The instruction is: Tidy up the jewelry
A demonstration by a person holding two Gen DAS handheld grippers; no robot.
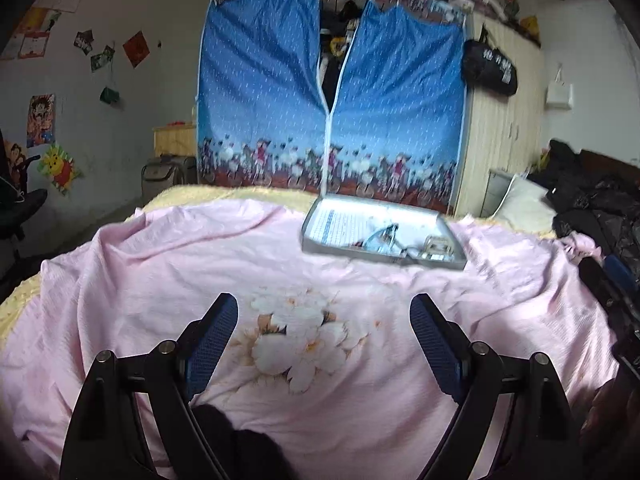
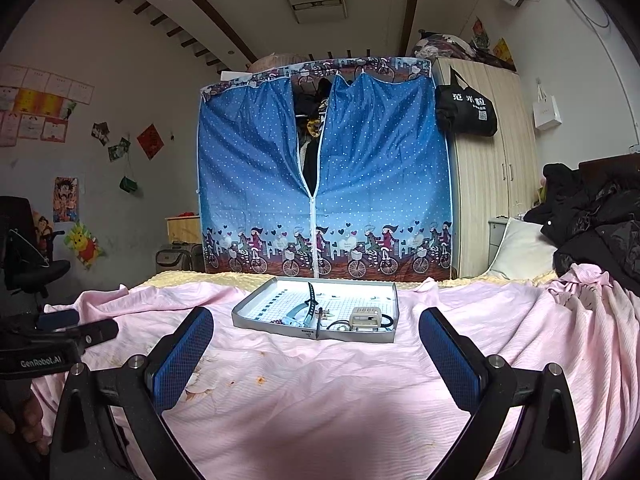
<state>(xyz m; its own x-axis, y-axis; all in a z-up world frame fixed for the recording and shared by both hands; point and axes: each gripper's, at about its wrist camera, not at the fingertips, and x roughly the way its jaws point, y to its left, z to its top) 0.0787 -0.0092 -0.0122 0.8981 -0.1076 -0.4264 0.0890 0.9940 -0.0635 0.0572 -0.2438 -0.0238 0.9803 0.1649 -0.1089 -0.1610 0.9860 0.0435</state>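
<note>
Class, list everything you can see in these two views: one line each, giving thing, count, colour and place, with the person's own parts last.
tray: one, grey, on the bed ahead
jewelry items: several, tangled, uncountable, along the tray's near edge
cream clip: one, in the tray, right
bedsheet: one, pink, floral print
fabric wardrobe: one, blue, behind the bed
wooden wardrobe: one, pale, right of it
black bag: one, hanging there
pillow: one, white, far right
left gripper: open, empty
right gripper: open, empty

You see a matt grey metal-looking tray (image 2: 244, 307) on soft, wrinkled pink cloth bedsheet (image 2: 320, 400), and textured blue gripper pads (image 2: 182, 360).
</note>
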